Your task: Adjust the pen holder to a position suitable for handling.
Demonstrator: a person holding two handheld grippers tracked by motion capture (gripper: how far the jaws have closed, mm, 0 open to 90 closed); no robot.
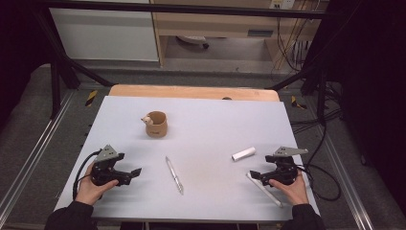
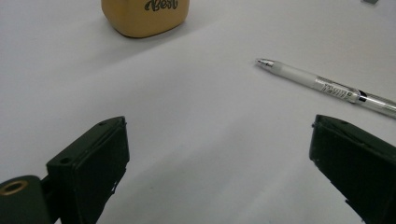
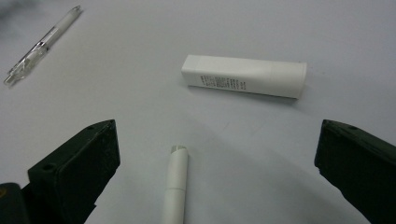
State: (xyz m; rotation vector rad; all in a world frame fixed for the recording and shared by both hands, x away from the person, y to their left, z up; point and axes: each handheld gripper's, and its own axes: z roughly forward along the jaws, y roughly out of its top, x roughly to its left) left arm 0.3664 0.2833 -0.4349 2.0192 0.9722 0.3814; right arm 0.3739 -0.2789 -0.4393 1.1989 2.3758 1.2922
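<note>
While both hand-held grippers rest low at the near edge of the counter (image 1: 201, 120), nothing is in either one. The left hand-held gripper (image 1: 135, 172) stands wide, jaws empty; the clear pen (image 1: 174, 175) lies flat just ahead and to its inner side, tip toward the tan cup (image 1: 156, 124) farther back. The right hand-held gripper (image 1: 254, 175) is also wide and empty, with a slim white stick (image 3: 175, 186) running between its jaws on the counter, untouched. A short white tube (image 3: 244, 76) lies beyond it, near but apart.

Handling, as judged: pen and stick look light, rigid, smooth plastic, likely to roll or skid under a glancing pinch. Best hold is mid-barrel, jaws square across the long axis. The tube is fatter, easier to catch at its middle. The cup, with a small figure (image 1: 147, 120) at its rim, looks stable.
</note>
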